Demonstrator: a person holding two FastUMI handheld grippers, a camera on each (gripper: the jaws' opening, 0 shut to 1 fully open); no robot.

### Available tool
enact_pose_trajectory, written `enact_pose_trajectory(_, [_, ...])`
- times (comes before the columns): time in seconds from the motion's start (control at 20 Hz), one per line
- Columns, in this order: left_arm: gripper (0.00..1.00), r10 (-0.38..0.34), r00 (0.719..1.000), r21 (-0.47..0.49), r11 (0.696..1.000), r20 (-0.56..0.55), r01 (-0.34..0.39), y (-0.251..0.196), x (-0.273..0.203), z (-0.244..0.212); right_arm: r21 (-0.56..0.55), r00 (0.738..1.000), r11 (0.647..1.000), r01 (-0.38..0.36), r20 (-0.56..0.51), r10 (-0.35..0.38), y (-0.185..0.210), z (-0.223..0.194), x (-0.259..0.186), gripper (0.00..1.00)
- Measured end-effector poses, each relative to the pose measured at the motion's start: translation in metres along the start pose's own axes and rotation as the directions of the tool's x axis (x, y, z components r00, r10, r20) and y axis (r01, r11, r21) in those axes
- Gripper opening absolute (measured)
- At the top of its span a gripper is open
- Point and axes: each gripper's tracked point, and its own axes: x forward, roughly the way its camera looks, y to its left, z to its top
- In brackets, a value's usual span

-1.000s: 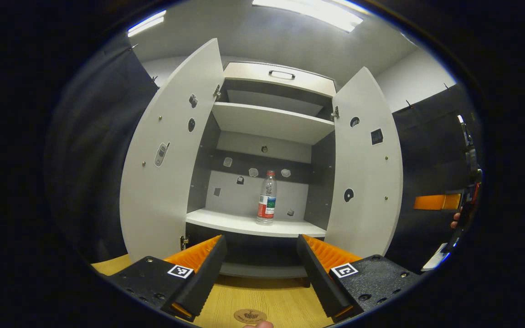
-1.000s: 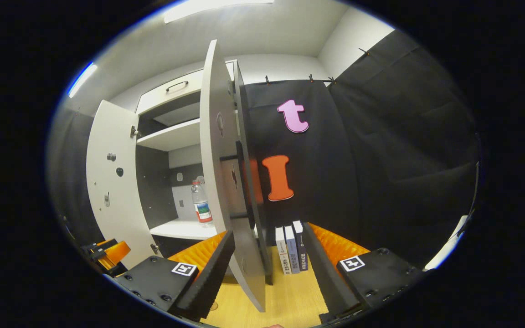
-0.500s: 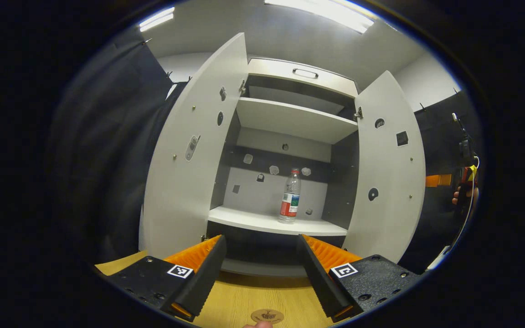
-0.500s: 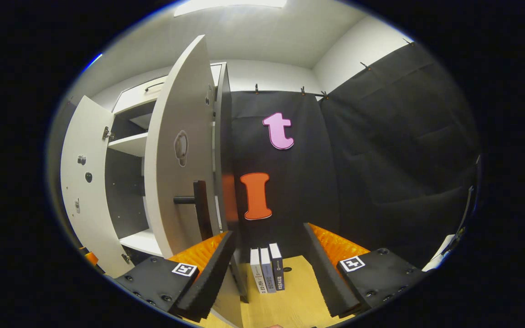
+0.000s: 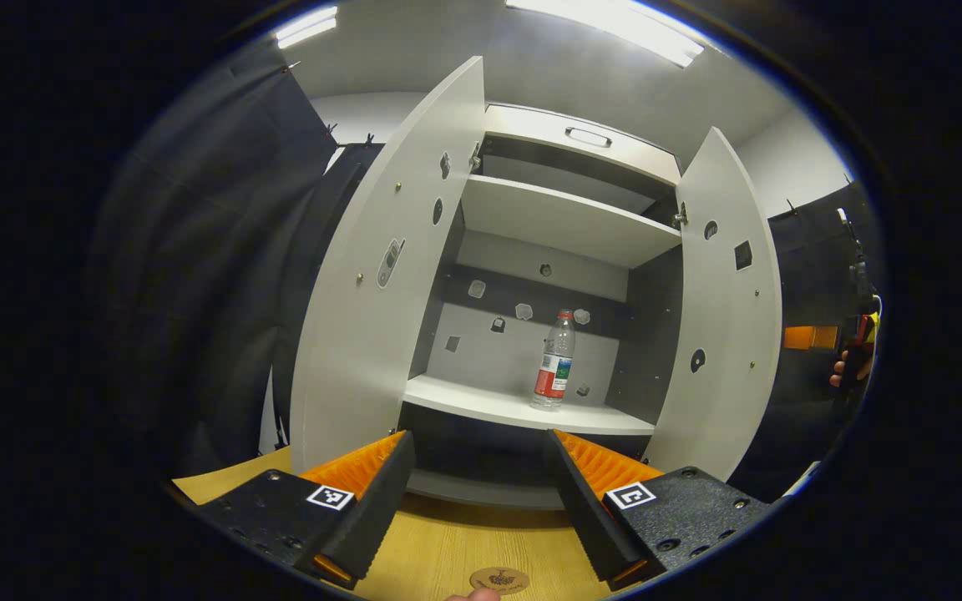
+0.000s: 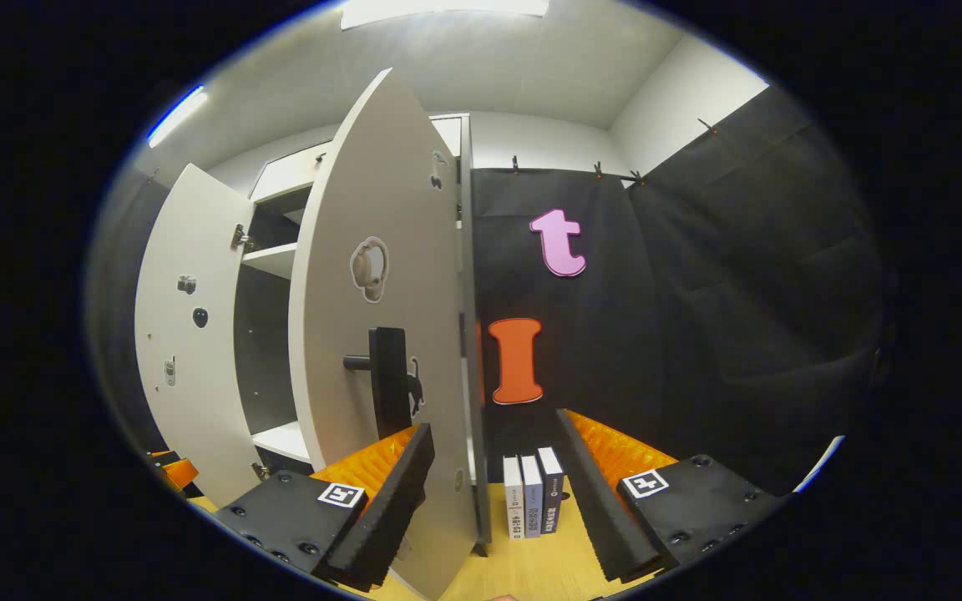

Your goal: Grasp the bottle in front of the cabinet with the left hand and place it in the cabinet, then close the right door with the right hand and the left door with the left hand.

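A clear bottle (image 5: 554, 361) with a red label stands upright on the cabinet's lower shelf (image 5: 514, 407), toward its right side. Both doors stand open: the left door (image 5: 381, 275) and the right door (image 5: 723, 317). My left gripper (image 5: 481, 492) is open and empty, low over the wooden table in front of the cabinet. My right gripper (image 6: 489, 492) is open beside the right door's outer face (image 6: 381, 250), below its dark handle (image 6: 387, 380). Its left finger (image 6: 389, 501) lies in front of that door's lower part.
A wooden table (image 5: 448, 547) with a small round disc (image 5: 499, 578) runs under the cabinet. Three books (image 6: 531, 505) stand on the table right of the cabinet. The right gripper and its hand (image 5: 855, 363) show at the far right of the left gripper view.
The right gripper has come round from the right door's edge to its outer face, so the handle now shows. The left gripper has drifted left. The bottle has stayed put.
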Motion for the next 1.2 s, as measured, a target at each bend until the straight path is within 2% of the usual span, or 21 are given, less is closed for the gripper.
enact_pose_trajectory(0.15, [0.94,0.013,1.0,0.002,1.0,0.003,-0.013,0.014,-0.006,0.002,0.004,0.999,0.999,-0.047,-0.006,0.047,0.039,-0.005,0.012,0.96])
enact_pose_trajectory(0.2, [0.94,0.024,1.0,0.004,1.0,0.008,-0.024,0.021,-0.008,0.004,0.009,0.998,0.998,-0.062,-0.011,0.062,0.052,-0.007,0.017,0.91])
enact_pose_trajectory(0.25, [0.95,0.036,0.999,0.005,0.999,0.013,-0.036,0.028,-0.01,0.006,0.013,0.996,0.997,-0.081,-0.023,0.082,0.063,-0.012,0.021,0.96])
enact_pose_trajectory(0.65, [0.95,0.159,0.984,0.012,0.987,0.085,-0.16,0.082,-0.027,0.03,0.077,0.981,0.981,-0.178,-0.059,0.183,0.125,-0.029,0.063,0.98])
enact_pose_trajectory(0.85, [0.94,0.26,0.956,0.016,0.964,0.136,-0.264,0.122,-0.039,0.046,0.054,0.979,0.98,-0.194,-0.056,0.197,0.143,-0.032,0.078,0.97])
enact_pose_trajectory(1.05, [0.94,0.324,0.926,-0.021,0.945,0.195,-0.326,0.152,-0.052,0.07,0.068,0.979,0.979,-0.191,-0.056,0.195,0.153,-0.035,0.094,0.97])
enact_pose_trajectory(1.1, [0.94,0.343,0.916,-0.032,0.938,0.207,-0.344,0.163,-0.055,0.077,0.067,0.978,0.979,-0.194,-0.061,0.198,0.158,-0.037,0.1,1.0])
enact_pose_trajectory(1.2, [0.94,0.373,0.901,-0.05,0.927,0.221,-0.372,0.183,-0.056,0.089,0.062,0.977,0.979,-0.195,-0.074,0.2,0.163,-0.039,0.109,0.97])
